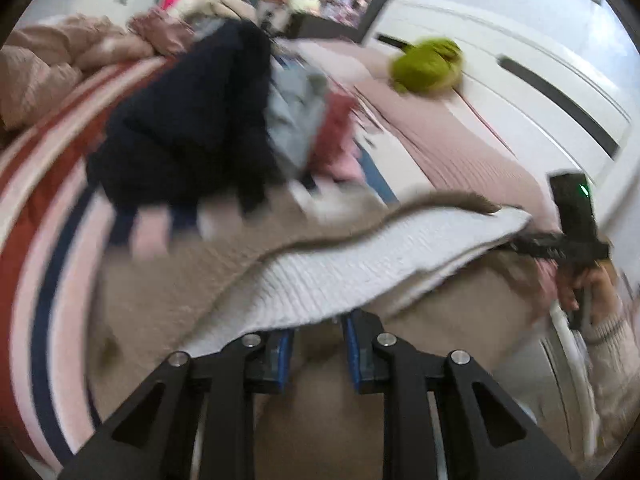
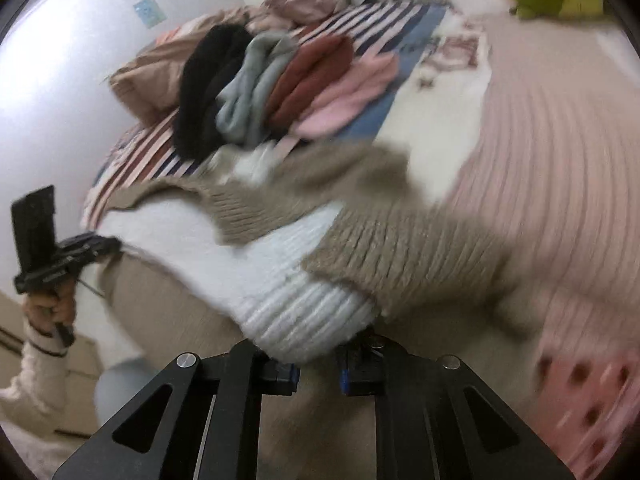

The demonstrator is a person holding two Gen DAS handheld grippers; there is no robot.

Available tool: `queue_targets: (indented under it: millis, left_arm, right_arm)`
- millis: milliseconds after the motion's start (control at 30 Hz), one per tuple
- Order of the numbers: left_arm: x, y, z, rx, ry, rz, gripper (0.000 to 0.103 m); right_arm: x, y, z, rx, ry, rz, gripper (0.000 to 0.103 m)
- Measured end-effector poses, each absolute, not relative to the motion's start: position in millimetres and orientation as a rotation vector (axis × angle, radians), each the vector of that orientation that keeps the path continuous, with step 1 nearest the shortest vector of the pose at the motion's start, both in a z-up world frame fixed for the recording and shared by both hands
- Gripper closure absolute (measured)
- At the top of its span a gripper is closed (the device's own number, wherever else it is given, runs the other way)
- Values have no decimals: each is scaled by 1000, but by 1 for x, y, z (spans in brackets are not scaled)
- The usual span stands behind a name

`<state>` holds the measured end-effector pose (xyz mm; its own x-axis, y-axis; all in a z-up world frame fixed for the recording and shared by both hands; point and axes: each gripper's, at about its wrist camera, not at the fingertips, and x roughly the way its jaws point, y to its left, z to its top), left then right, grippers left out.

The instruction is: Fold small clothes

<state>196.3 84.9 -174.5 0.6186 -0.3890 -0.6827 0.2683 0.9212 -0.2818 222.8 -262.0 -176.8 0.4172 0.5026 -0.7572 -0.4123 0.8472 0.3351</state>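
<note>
A beige and white knit sweater (image 1: 360, 256) is held stretched above the bed between both grippers. My left gripper (image 1: 316, 320) is shut on its white ribbed hem; the fingertips are hidden under the cloth. It also shows in the right wrist view (image 2: 114, 245) at the left, clamped on the sweater's far corner. My right gripper (image 2: 318, 354) is shut on the white ribbed hem of the sweater (image 2: 312, 264). In the left wrist view it (image 1: 516, 242) grips the sweater's right end. Both views are motion-blurred.
A row of folded knitwear lies on the striped bedspread (image 2: 400, 20): black (image 2: 208, 88), grey-blue (image 2: 256, 84), dark red (image 2: 312, 76), pink (image 2: 352, 96). A green plush toy (image 1: 428, 64) sits near the white headboard (image 1: 520, 80). Rumpled beige bedding (image 1: 48, 64) lies at the far side.
</note>
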Motion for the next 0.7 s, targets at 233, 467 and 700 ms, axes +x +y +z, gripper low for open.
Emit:
queue_targets:
  millis: [233,467,700]
  left_arm:
    - [245,113,-173,-221,801,-329,52]
    - [191,138,-155,-193,715,-300,19]
    - [127,160,-199,-257,863,-226,16]
  right_arm:
    - [256,-271,-171,83,939,491,94]
    - [189,-306,-163,76,885,475,43]
    - [131,-335,-197,179,944,418,43]
